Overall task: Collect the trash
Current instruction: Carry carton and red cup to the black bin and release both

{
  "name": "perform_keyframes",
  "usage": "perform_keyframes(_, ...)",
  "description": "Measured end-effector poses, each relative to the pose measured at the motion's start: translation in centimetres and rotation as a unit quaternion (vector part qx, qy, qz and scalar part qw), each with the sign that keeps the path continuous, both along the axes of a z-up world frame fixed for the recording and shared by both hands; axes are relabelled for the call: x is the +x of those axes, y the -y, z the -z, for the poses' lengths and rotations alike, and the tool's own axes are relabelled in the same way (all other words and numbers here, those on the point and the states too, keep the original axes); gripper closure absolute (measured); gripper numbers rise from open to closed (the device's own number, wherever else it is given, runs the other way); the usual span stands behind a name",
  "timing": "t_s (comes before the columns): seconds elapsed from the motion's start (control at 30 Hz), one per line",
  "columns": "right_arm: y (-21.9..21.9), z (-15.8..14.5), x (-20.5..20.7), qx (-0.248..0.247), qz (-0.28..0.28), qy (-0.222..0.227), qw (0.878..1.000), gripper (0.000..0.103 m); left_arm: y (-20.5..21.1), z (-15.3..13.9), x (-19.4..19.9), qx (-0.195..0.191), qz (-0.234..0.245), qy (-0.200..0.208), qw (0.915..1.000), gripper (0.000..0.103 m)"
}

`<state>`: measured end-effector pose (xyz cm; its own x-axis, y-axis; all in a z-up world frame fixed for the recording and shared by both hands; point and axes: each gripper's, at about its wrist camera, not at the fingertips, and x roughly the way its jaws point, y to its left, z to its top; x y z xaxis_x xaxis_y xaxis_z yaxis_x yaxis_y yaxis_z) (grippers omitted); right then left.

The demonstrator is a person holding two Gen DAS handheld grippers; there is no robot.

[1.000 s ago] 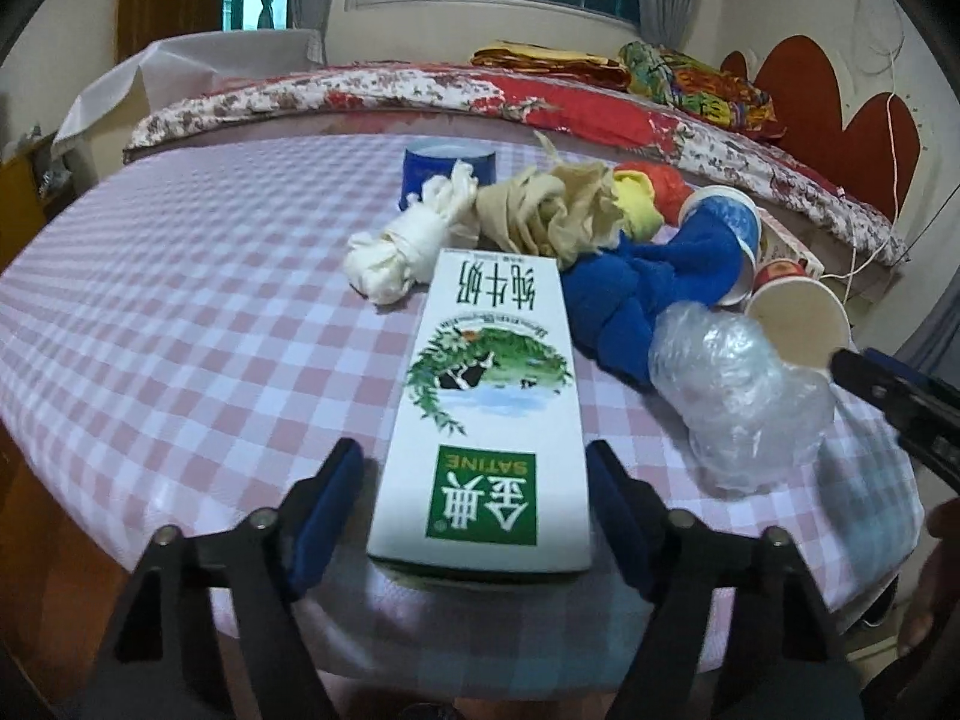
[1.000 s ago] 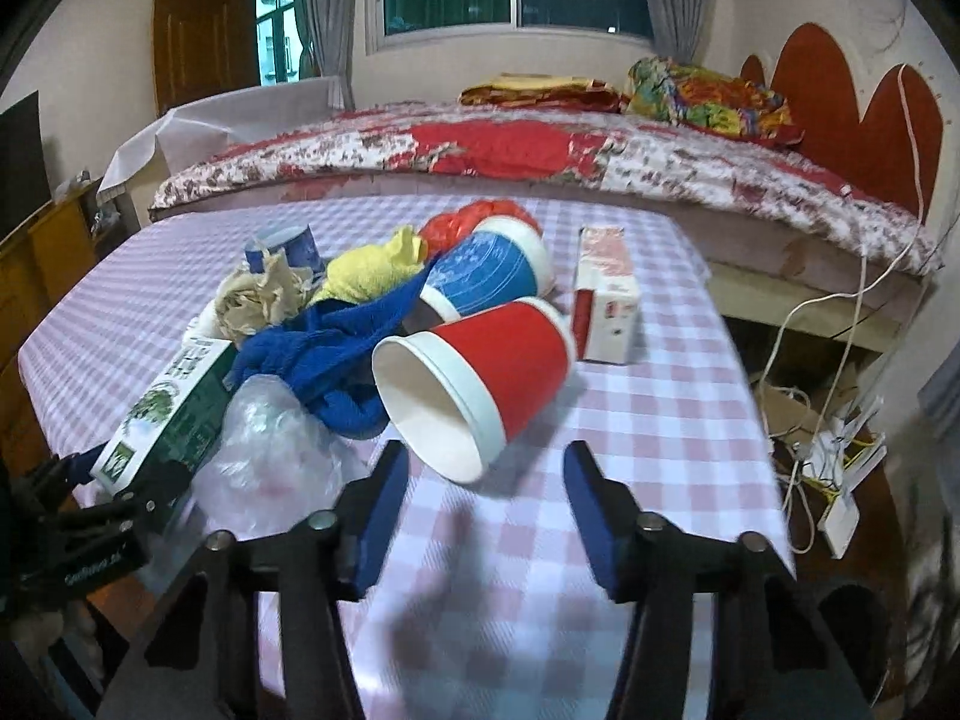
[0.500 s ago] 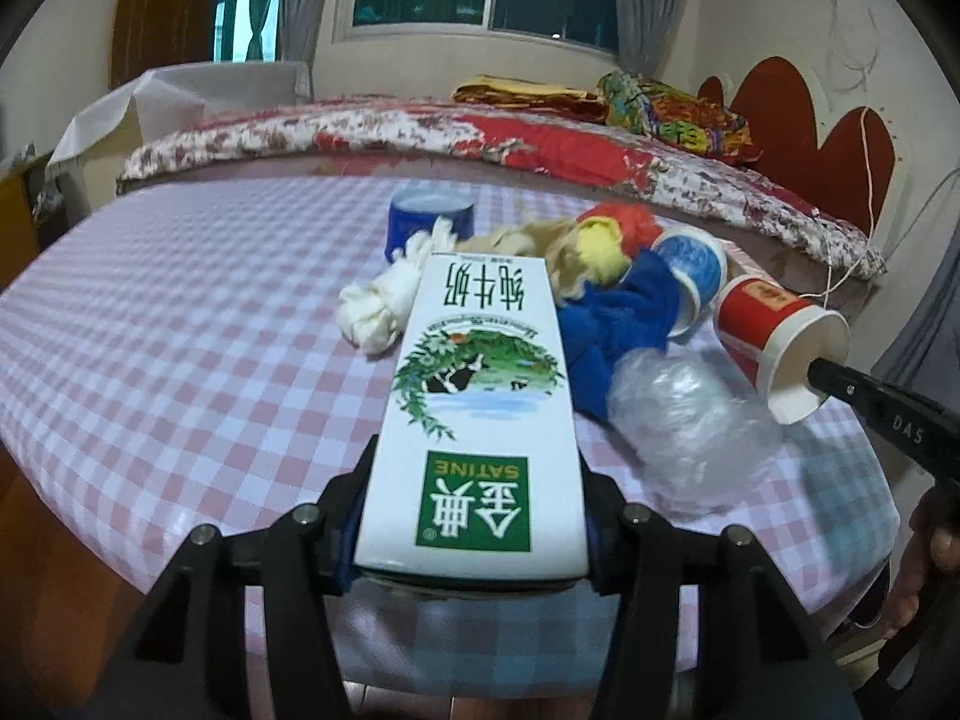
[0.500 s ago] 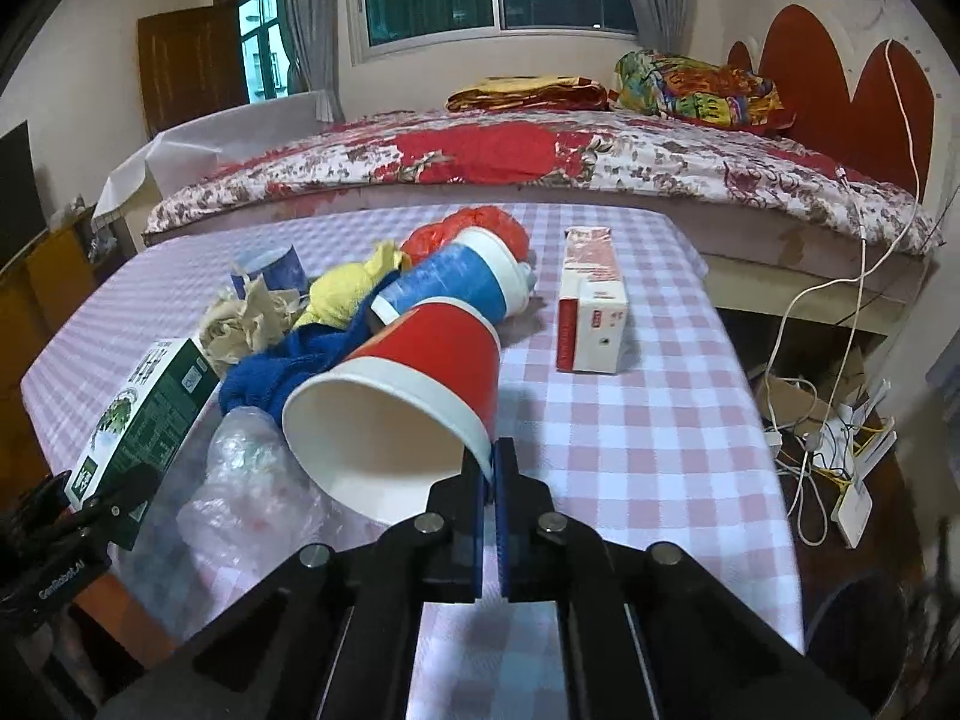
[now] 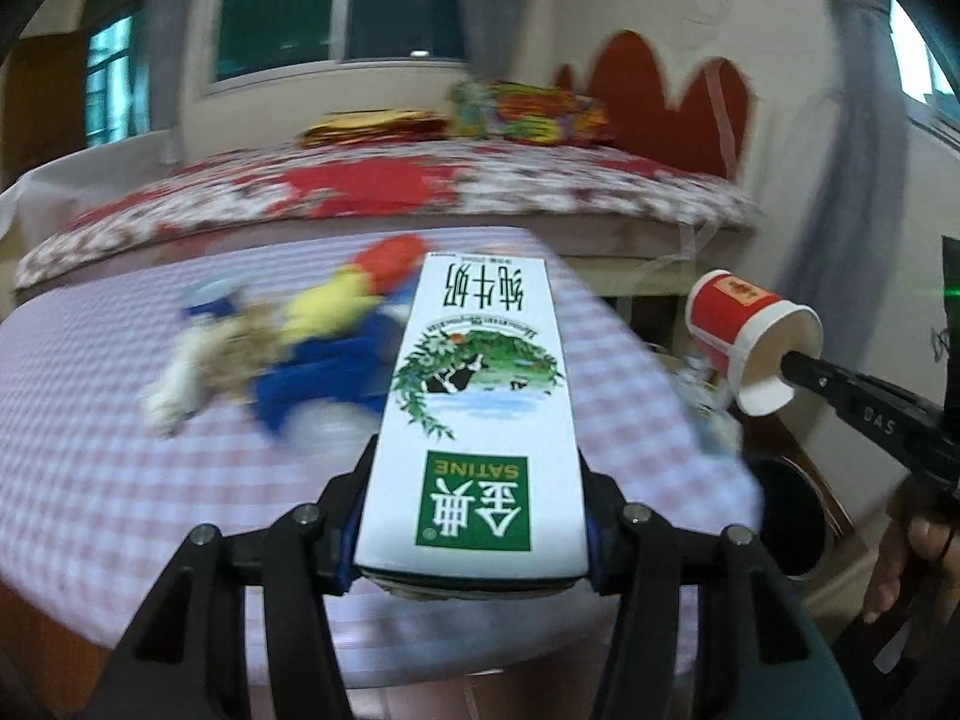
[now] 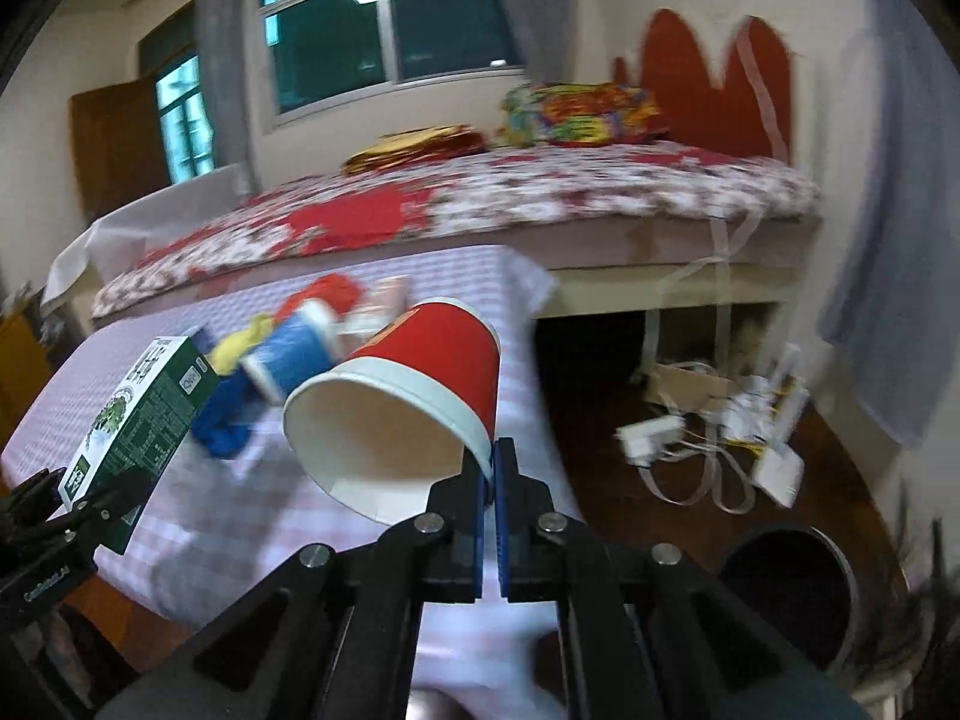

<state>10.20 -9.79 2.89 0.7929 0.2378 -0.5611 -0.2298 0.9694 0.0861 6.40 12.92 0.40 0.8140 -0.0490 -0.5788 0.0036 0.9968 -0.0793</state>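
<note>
My left gripper [image 5: 474,534] is shut on a white and green milk carton [image 5: 480,414], held lengthwise above the checked table [image 5: 90,450]. In the right wrist view the same carton [image 6: 138,420] hangs at the left in the left gripper [image 6: 90,504]. My right gripper [image 6: 492,480] is shut on the rim of a red paper cup [image 6: 414,396], lifted off the table with its mouth toward the camera. The left wrist view shows that cup [image 5: 744,336] at the right, pinched by the right gripper [image 5: 792,363]. A dark round bin [image 6: 786,588] stands on the floor at lower right.
On the table lie a blue cloth [image 5: 318,378], yellow and red rags, a blue paper cup [image 6: 294,348] and a small box, all blurred. A bed [image 6: 480,204] stands behind the table. Cables and white plugs [image 6: 720,438] litter the floor. The bin [image 5: 786,516] sits beside the table's right edge.
Both grippers closed, the left on the carton and the right on the red cup's rim. Both then lifted their loads off the table and swung right, toward the floor bin.
</note>
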Motion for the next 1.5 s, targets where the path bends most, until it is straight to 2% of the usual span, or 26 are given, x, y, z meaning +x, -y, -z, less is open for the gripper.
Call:
perform_keyframes(0.2, 10.2, 1.0, -2.2, -0.010, 0.103, -0.012, 0.995, 0.100, 8.2, 0.1, 0.9, 0.001, 0.109, -0.004, 0.9940, 0.048)
perform_keyframes(0.3, 15.1, 1.9, -3.7, -0.017, 0.150, -0.027, 0.988, 0.100, 12.3, 0.3, 1.1, 0.003, 0.159, -0.009, 0.9872, 0.048)
perform_keyframes(0.4, 19.1, 3.2, -5.1, -0.028, 0.189, -0.045, 0.981, 0.100, 16.5, 0.9, 0.9, 0.011, 0.212, -0.017, 0.9770, 0.048)
perform_keyframes(0.5, 21.8, 4.6, -6.0, -0.033, 0.211, -0.063, 0.975, 0.100, 20.3, 1.8, 0.8, 0.016, 0.253, -0.031, 0.9669, 0.048)
perform_keyframes(0.6, 23.4, 5.9, -6.9, -0.040, 0.222, -0.076, 0.971, 0.100, 23.6, 2.9, 0.9, 0.021, 0.282, -0.045, 0.9580, 0.048)
perform_keyframes(0.77, 25.8, 8.2, -6.9, -0.041, 0.239, -0.101, 0.965, 0.100, 27.2, 5.5, 2.7, 0.020, 0.310, -0.091, 0.9460, 0.048)
perform_keyframes(1.0, 26.4, 12.3, -3.0, -0.055, 0.217, -0.146, 0.964, 0.100, 31.0, 9.4, 6.2, 0.033, 0.331, -0.144, 0.9320, 0.048)
perform_keyframes(1.13, 26.6, 14.1, -1.2, -0.061, 0.202, -0.166, 0.963, 0.100, 32.1, 10.4, 8.1, 0.042, 0.337, -0.156, 0.9276, 0.048)
perform_keyframes(1.2, 26.9, 15.3, 0.3, -0.061, 0.183, -0.188, 0.963, 0.099, 33.0, 11.1, 8.7, 0.053, 0.348, -0.162, 0.9221, 0.046)
perform_keyframes(1.23, 27.0, 15.9, 0.6, -0.062, 0.172, -0.198, 0.963, 0.099, 33.5, 11.7, 9.0, 0.067, 0.344, -0.167, 0.9214, 0.037)
perform_keyframes(1.27, 27.0, 17.1, 1.6, -0.082, 0.162, -0.223, 0.958, 0.097, 33.7, 12.3, 9.3, 0.078, 0.336, -0.174, 0.9223, 0.031)
perform_keyframes(1.3, 27.1, 18.1, 2.1, -0.108, 0.169, -0.240, 0.950, 0.081, 33.6, 12.5, 9.9, 0.076, 0.331, -0.177, 0.9238, 0.023)
perform_keyframes(1.33, 27.4, 18.6, 2.3, -0.119, 0.176, -0.245, 0.946, 0.054, 33.4, 12.7, 10.0, 0.073, 0.325, -0.179, 0.9257, 0.017)
perform_keyframes(1.37, 27.6, 18.8, 2.2, -0.115, 0.177, -0.246, 0.946, 0.044, 33.1, 12.6, 10.1, 0.077, 0.313, -0.179, 0.9296, 0.011)
perform_keyframes(1.4, 27.9, 18.7, 2.0, -0.109, 0.179, -0.246, 0.946, 0.037, 32.7, 12.5, 10.1, 0.081, 0.301, -0.176, 0.9338, 0.008)
perform_keyframes(1.47, 27.9, 18.0, 1.3, -0.110, 0.185, -0.240, 0.947, 0.036, 31.8, 11.8, 9.6, 0.076, 0.288, -0.166, 0.9402, 0.004)
perform_keyframes(1.5, 27.6, 17.2, 0.8, -0.110, 0.184, -0.228, 0.950, 0.031, 31.6, 11.6, 9.4, 0.077, 0.284, -0.161, 0.9421, 0.004)
